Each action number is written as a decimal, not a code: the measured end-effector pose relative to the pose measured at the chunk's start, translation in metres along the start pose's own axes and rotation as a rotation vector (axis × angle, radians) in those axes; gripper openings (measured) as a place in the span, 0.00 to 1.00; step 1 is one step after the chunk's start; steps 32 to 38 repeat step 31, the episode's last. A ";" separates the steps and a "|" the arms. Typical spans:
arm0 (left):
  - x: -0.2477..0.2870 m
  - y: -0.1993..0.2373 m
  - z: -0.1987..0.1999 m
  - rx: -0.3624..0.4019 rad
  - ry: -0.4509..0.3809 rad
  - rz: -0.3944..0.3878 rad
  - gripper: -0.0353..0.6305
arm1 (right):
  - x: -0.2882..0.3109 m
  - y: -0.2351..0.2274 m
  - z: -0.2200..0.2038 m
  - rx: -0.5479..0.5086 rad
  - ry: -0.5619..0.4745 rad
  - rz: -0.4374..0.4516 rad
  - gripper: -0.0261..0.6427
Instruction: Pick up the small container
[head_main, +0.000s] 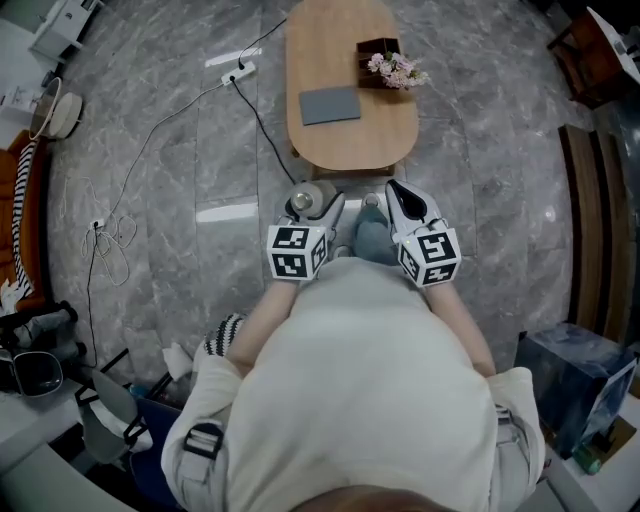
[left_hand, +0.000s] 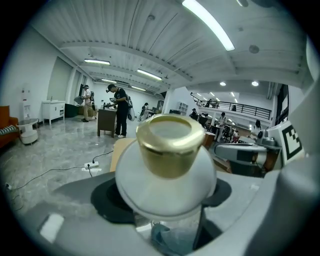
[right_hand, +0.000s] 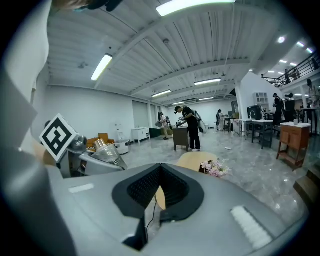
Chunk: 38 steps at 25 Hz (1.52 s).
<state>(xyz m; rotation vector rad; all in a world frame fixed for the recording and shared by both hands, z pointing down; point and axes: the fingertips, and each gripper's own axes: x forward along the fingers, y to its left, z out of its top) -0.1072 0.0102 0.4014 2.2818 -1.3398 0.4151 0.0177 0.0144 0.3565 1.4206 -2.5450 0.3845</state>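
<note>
The small container (left_hand: 168, 165) is a frosted white jar with a gold cap, and it fills the middle of the left gripper view. My left gripper (left_hand: 167, 207) is shut on its round body and holds it upright. In the head view the container (head_main: 301, 198) shows at the tip of the left gripper (head_main: 312, 205), close in front of the person's chest and above the floor. The right gripper (head_main: 393, 192) hovers beside it, to the right. In the right gripper view its jaws (right_hand: 156, 202) are closed together with nothing between them, and the held container (right_hand: 101, 148) appears at the left.
An oval wooden table (head_main: 350, 140) stands just ahead, carrying a grey pad (head_main: 330, 104) and a brown box of pink flowers (head_main: 392, 65). A power strip (head_main: 238, 72) and cables lie on the marble floor at left. Several people stand far off in the hall.
</note>
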 end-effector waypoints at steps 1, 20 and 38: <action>-0.002 0.001 0.001 0.000 -0.005 0.004 0.57 | 0.000 0.002 0.000 0.001 -0.001 0.004 0.04; 0.001 0.005 0.004 0.003 -0.019 0.013 0.57 | 0.006 0.002 -0.007 -0.006 0.013 0.011 0.04; 0.006 0.013 0.008 -0.013 -0.023 0.027 0.57 | 0.013 -0.003 -0.008 -0.006 0.024 0.008 0.04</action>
